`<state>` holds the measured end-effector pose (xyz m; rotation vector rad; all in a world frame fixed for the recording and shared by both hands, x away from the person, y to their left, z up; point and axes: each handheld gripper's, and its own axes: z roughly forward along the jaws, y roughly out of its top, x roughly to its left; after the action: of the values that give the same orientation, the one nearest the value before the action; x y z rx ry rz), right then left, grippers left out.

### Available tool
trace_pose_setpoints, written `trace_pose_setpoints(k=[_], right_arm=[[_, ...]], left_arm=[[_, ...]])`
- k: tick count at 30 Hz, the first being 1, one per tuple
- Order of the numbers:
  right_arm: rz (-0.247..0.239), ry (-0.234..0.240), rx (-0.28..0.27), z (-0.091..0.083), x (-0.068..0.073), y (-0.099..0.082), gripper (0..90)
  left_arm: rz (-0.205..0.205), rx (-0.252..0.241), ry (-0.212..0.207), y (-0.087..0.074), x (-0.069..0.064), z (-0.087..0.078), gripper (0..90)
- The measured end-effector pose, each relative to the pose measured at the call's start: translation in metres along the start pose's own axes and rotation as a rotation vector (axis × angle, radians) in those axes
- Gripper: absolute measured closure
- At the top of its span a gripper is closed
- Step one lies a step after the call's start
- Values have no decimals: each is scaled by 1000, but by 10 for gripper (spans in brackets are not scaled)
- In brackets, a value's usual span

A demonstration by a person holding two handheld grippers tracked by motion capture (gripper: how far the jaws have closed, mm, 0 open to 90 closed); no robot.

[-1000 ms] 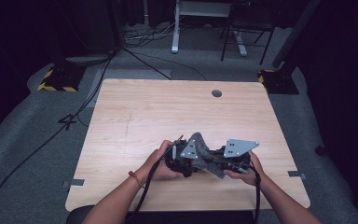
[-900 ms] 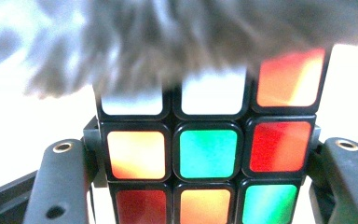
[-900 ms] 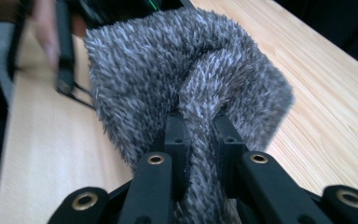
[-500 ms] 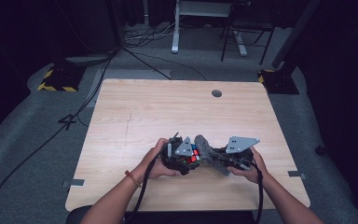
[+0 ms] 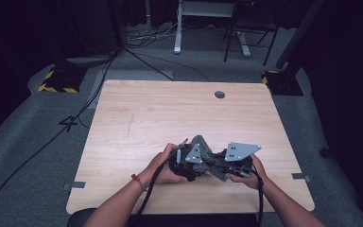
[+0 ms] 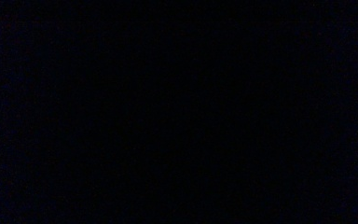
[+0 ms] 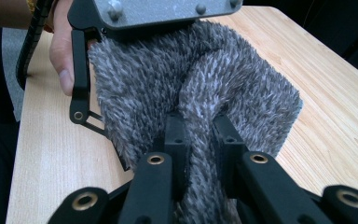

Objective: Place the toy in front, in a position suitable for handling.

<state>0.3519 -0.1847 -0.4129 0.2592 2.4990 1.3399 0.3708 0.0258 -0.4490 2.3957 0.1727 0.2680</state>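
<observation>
Grey furry cloth (image 7: 200, 84) lies bunched at the tabletop's (image 5: 170, 109) six o'clock edge. Right tongs (image 7: 199, 135) are clamped on a cloth fold. Left tongs (image 5: 189, 158), at the cloth's nine o'clock, are closed; their hold cannot be told.

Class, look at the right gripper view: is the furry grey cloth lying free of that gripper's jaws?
No: the right gripper pinches a fold of the cloth between its jaws.
</observation>
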Motion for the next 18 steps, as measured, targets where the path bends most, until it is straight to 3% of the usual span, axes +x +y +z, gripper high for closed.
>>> trace_pose_setpoints(k=[4,9,14,18], right_arm=[[7,-7,22,1,-2,0,797],[49,-67,97,1,-18,-17,797],[87,-67,129,2,-27,-28,797],[94,-49,132,5,-27,-29,796]], left_arm=[[-4,-4,6,-1,1,-1,335],[-19,-36,9,-2,4,-12,335],[-43,-107,16,-3,8,-27,336],[-34,-117,30,-4,8,-33,336]])
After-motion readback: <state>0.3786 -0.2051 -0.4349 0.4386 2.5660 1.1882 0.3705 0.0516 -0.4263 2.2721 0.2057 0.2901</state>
